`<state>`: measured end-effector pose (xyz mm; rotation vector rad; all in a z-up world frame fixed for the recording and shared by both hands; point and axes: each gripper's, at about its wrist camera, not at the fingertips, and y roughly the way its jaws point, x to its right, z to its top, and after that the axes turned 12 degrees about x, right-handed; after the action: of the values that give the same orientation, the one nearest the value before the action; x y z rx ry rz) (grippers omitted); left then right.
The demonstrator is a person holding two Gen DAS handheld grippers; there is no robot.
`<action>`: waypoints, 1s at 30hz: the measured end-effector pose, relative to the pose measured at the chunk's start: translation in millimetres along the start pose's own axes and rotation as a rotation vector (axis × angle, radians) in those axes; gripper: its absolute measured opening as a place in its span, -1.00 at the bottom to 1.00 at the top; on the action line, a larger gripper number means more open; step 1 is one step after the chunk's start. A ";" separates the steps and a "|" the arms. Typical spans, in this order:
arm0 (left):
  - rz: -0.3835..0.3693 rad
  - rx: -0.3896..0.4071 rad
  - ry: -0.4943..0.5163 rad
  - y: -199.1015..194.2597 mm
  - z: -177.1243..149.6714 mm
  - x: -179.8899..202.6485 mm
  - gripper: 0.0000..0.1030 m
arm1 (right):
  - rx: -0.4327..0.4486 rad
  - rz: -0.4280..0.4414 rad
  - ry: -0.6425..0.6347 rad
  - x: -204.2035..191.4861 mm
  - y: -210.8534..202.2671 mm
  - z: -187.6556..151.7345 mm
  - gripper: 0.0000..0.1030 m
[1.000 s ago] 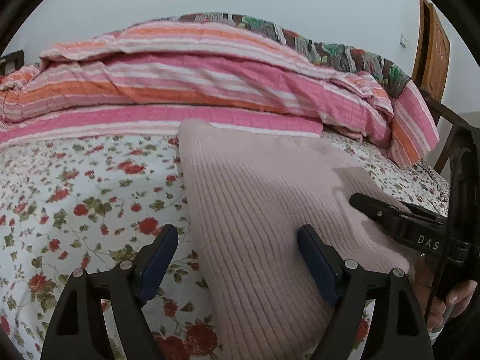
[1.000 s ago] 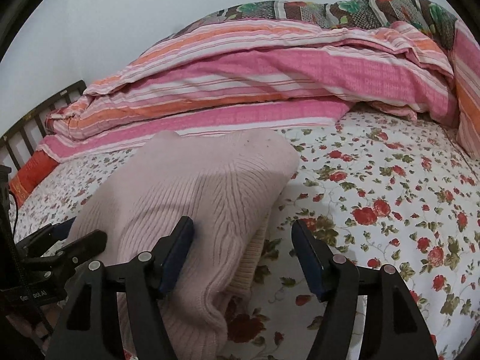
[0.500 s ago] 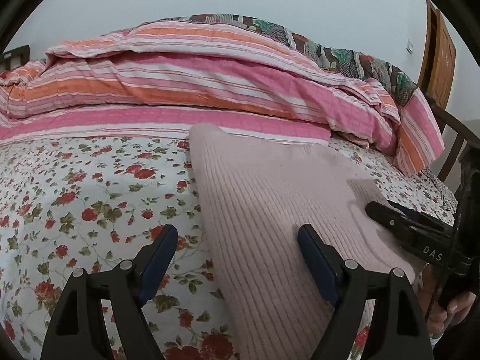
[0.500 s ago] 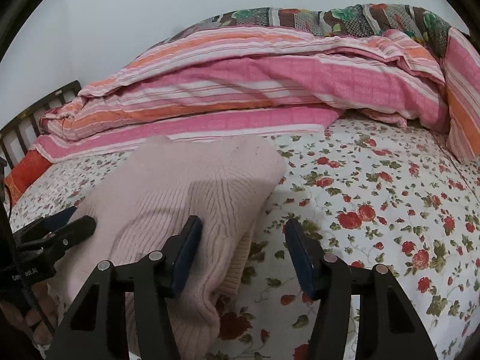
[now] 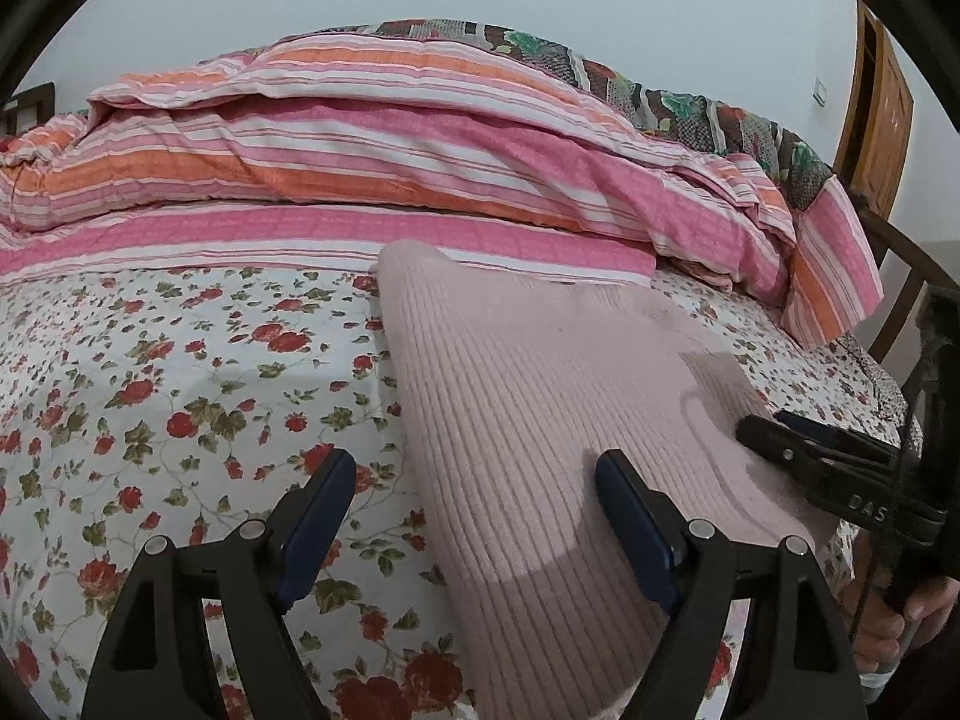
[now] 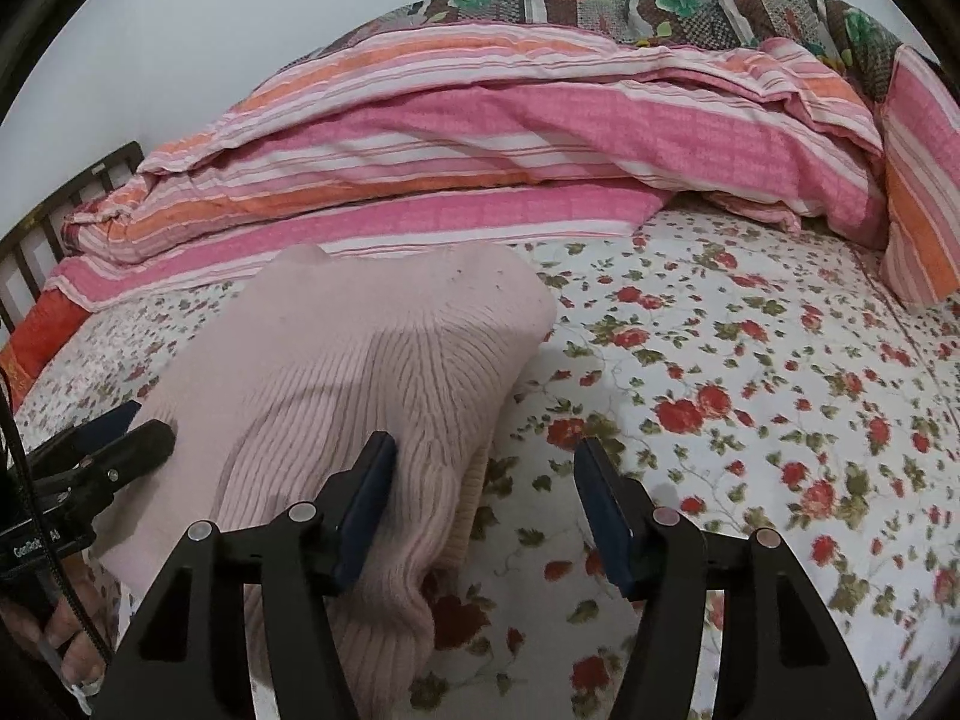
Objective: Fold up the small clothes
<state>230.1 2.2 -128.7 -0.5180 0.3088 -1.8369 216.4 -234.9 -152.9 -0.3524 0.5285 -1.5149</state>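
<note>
A pale pink ribbed knit garment (image 5: pixel 540 396) lies folded on the floral bed sheet (image 5: pixel 180 384); it also shows in the right wrist view (image 6: pixel 360 378). My left gripper (image 5: pixel 468 522) is open and empty, straddling the garment's left edge near its near end. My right gripper (image 6: pixel 480 504) is open and empty over the garment's right edge, where a cream ribbed hem (image 6: pixel 468 516) sticks out. Each gripper shows in the other's view: the right gripper (image 5: pixel 828 468) at the garment's right side, the left gripper (image 6: pixel 90 456) at its left side.
A pink, orange and white striped duvet (image 5: pixel 360 168) is piled along the far side of the bed, with a patterned quilt (image 6: pixel 600 6) behind it. A dark wooden bed frame (image 6: pixel 36 240) stands at the left, a wooden door (image 5: pixel 876 108) at the right.
Both grippers have drawn back a little from the garment and the right jaws have narrowed slightly. The garment lies as before.
</note>
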 end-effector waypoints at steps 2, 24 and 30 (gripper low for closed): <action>0.000 -0.003 -0.014 -0.5 0.0 -2.3 0.59 | -0.008 0.016 0.034 2.0 -8.1 -1.9 0.15; -0.022 -0.010 -0.113 -14.2 5.5 -35.0 0.53 | 0.002 -0.002 0.002 -21.4 -28.8 -11.4 -0.81; -0.039 0.001 -0.115 -15.1 6.0 -31.1 0.53 | -0.001 0.031 0.021 -31.2 -12.2 8.1 -0.15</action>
<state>228.5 36.8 -122.7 -0.6303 0.2217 -1.8361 211.1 -205.2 -136.2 -0.3276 0.5489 -1.4904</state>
